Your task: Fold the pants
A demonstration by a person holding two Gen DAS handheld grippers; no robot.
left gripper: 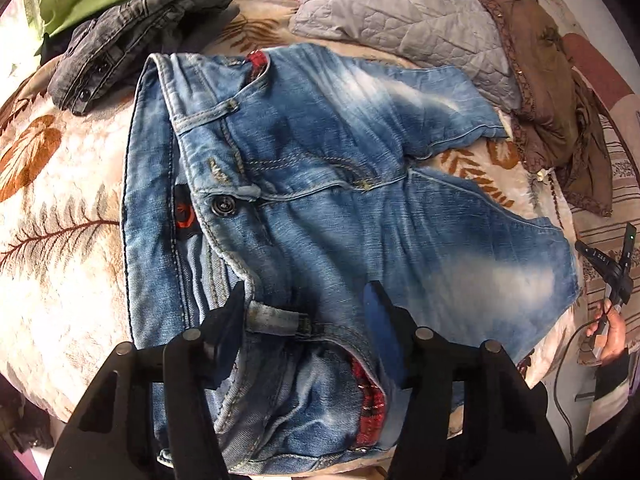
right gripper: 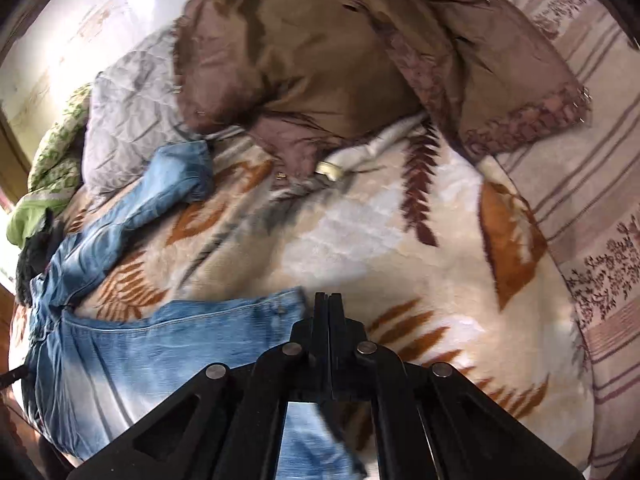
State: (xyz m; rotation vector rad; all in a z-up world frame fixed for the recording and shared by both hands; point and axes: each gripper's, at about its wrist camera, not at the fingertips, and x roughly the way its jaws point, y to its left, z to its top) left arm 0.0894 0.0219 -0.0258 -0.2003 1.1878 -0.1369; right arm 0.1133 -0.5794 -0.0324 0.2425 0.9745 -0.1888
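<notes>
The faded blue denim jeans (left gripper: pixel 320 184) lie flat on the leaf-patterned bed blanket (left gripper: pixel 60 200), waistband between the left gripper's (left gripper: pixel 308 300) spread jaws; the right gripper's (right gripper: pixel 329 300) jaws are pressed together, empty, beside a leg hem.

Bright daylight from the left, washing out the blanket (left gripper: pixel 60 280) there. Sharp in the left wrist view; smeared by motion blur in the right, worst across the brown cloth (right gripper: pixel 320 60). Heavy fisheye bending, dark corners.
</notes>
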